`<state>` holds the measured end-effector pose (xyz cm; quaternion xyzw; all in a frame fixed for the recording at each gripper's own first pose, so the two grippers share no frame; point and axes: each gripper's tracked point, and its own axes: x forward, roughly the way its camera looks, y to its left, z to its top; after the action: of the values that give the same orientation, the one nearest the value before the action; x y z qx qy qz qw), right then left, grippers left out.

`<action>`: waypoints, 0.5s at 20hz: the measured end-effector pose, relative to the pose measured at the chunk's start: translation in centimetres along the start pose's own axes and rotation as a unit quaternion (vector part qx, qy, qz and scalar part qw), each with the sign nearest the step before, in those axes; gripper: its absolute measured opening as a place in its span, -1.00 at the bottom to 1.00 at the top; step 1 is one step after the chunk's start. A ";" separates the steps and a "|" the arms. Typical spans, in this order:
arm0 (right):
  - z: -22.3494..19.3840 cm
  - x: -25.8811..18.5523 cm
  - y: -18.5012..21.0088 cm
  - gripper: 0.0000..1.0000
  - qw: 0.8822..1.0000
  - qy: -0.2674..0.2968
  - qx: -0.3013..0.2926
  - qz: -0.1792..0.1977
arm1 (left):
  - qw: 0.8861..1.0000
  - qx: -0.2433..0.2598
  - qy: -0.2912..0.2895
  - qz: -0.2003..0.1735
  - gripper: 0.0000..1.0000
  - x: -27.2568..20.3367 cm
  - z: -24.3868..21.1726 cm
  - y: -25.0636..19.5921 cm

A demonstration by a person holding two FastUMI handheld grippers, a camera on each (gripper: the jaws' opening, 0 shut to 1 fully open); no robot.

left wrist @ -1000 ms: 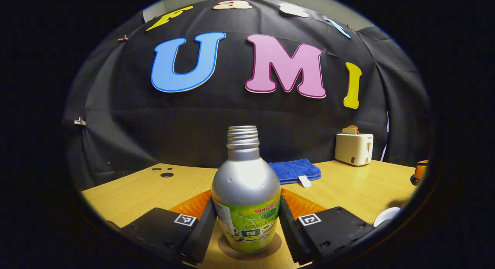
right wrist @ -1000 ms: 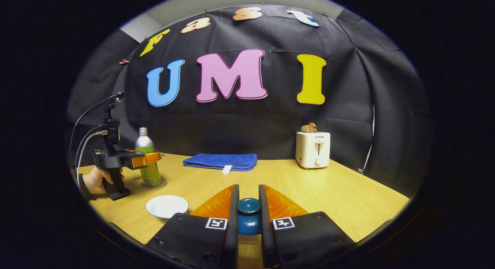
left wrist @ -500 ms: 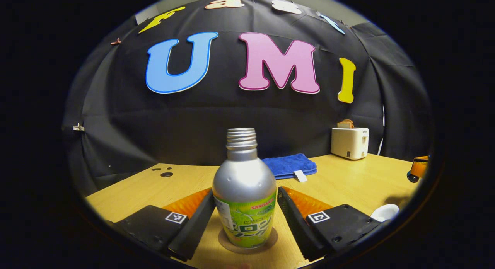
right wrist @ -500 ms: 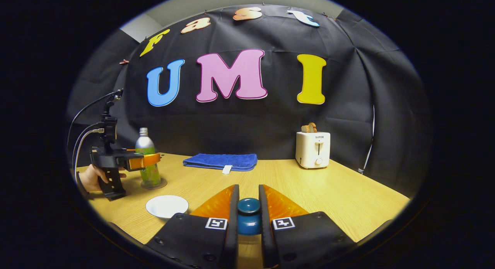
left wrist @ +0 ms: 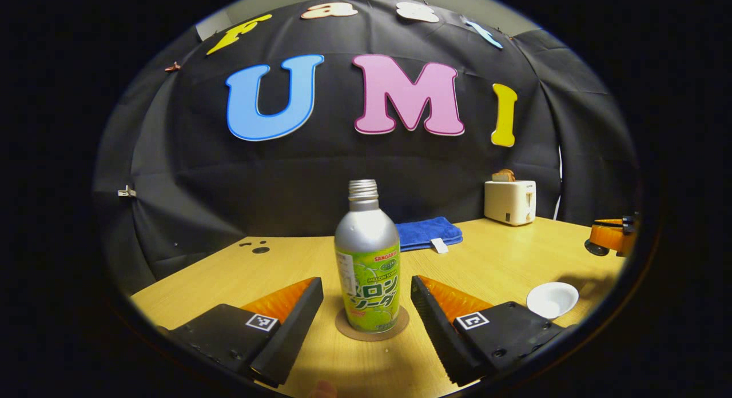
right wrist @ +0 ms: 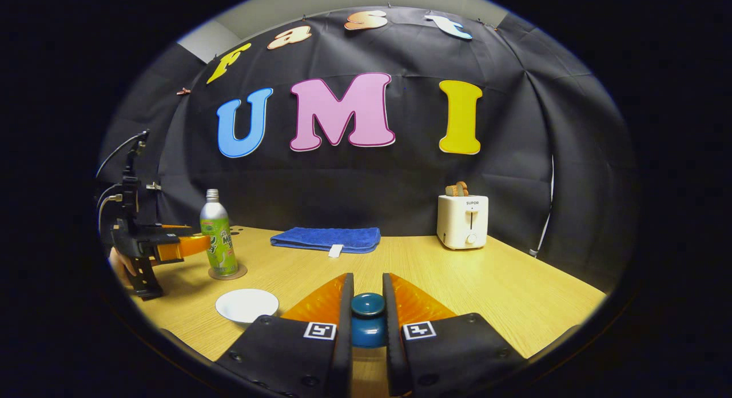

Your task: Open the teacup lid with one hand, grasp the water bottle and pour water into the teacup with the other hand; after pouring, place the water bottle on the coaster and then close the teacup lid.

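Presently: my left gripper [left wrist: 366, 306] wide open, empty; my right gripper [right wrist: 368, 312] clamping teacup lid [right wrist: 368, 318]. Wooden desk [right wrist: 486, 278]: water bottle [left wrist: 367, 261] upright on coaster [left wrist: 372, 331], blue towel [right wrist: 327, 238], toaster [right wrist: 462, 221].

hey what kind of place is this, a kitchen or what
Likely a staged recording booth, not a real kitchen: black cloth wall behind a wooden table, with props like a toaster, folded blue towel and handheld tongs.

Water bottle [left wrist: 367, 266] label: "SANGARIA", "MELON SODA" plus Japanese chars. Toaster [right wrist: 462, 221], 2 o'clock of bottle: "SUPOR".
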<state>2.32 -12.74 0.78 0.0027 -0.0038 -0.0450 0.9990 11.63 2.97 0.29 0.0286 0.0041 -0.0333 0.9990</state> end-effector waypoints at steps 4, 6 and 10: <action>0.0 0.0 -0.2 -0.45 1.000 0.000 0.000 -0.008 | 1.000 -0.008 -0.029 0.003 0.94 -2.6 0.8 1.0; 0.0 -0.1 -0.1 -0.45 1.000 -0.001 0.000 -0.010 | 1.000 -0.002 -0.027 0.005 0.94 -3.4 0.2 1.5; 0.0 -0.2 0.5 -0.45 1.000 -0.001 0.001 -0.003 | 0.999 0.006 -0.039 0.009 0.94 -4.8 0.1 2.6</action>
<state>2.17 -12.24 0.74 0.0033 -0.0051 -0.0481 0.9988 7.05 5.91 0.64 0.0336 -0.0358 -0.0253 0.9985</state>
